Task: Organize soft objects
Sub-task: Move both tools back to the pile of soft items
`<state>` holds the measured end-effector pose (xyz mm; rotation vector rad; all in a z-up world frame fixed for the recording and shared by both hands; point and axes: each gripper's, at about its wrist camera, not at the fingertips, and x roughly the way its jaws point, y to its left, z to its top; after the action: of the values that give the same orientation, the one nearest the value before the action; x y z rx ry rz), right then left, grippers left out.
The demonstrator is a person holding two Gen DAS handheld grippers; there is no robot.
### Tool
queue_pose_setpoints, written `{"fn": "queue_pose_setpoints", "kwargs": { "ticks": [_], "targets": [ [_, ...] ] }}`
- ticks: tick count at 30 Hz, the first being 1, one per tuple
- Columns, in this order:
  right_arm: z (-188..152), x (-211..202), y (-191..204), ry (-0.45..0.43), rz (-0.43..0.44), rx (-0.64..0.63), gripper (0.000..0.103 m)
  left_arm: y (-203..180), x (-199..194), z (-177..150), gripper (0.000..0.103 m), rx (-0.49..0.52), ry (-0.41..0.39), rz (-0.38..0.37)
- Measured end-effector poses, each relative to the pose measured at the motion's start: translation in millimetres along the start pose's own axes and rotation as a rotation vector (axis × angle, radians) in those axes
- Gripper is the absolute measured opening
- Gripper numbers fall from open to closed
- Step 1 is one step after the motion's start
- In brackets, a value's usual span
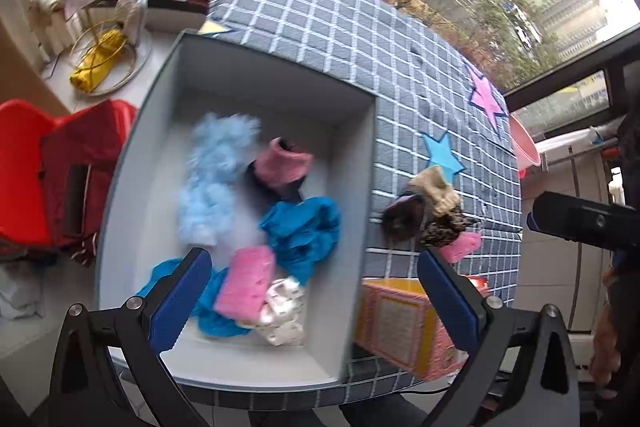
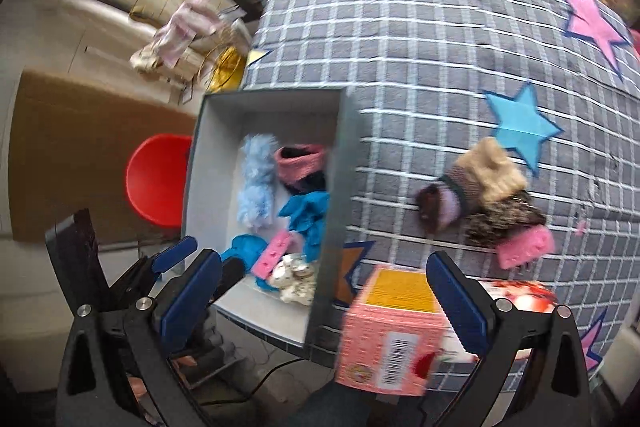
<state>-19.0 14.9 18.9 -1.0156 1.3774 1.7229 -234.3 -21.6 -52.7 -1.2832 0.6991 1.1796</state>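
The table (image 1: pixel 360 39), covered in a grey checked cloth with stars, carries a grey open box (image 1: pixel 352 211) at its left edge. Inside the box lie soft pieces already sorted: a pale blue fluffy one (image 1: pixel 216 171) against the left wall, a pink-cuffed sock (image 1: pixel 284 165) towards the far wall, crumpled blue cloth (image 1: pixel 304 235) by the right wall, and a pink sponge-like piece (image 1: pixel 246 283) with a small white printed one (image 1: pixel 282 311) at the near end. A pink and yellow carton (image 2: pixel 390 327) stands at the near edge just right of the box.

Still outside is a small heap of socks (image 2: pixel 484 195) in beige, brown, purple and pink, on the cloth right of the box near the blue star. These look light, limp and easy to squash, so a pinch across the bunched middle should hold; a loose end may trail.

The left gripper (image 1: pixel 312 303) hovers over the box, jaws spread, nothing between them. The right gripper (image 2: pixel 324 303) is likewise spread and empty. The cloth around the heap is bare; the box wall and carton are what to clear.
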Motion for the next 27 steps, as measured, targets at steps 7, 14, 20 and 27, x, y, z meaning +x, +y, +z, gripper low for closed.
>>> {"fn": "queue_pose_setpoints", "kwargs": {
  "ticks": [7,14,20,27],
  "targets": [
    [4.0,-23.4,-78.8,-0.044,-0.046,0.151,0.103,-44.5,7.1,12.4,0.103,0.073,0.033,-0.023],
    [-11.4,0.8,-147.5,0.015,-0.100,0.259,0.103,-91.6,27.8,19.4,0.103,0.152,0.113,-0.005],
    [-29.3,39.6,-186.7,0.102,-0.162,0.284,0.103,-132.1,48.3,28.3,0.103,0.225,0.171,0.043],
    [-29.0,76.9,-184.7,0.138,-0.254,0.118,0.103,-166.2,84.9,39.2,0.103,0.256,0.254,0.109]
  ]
}}
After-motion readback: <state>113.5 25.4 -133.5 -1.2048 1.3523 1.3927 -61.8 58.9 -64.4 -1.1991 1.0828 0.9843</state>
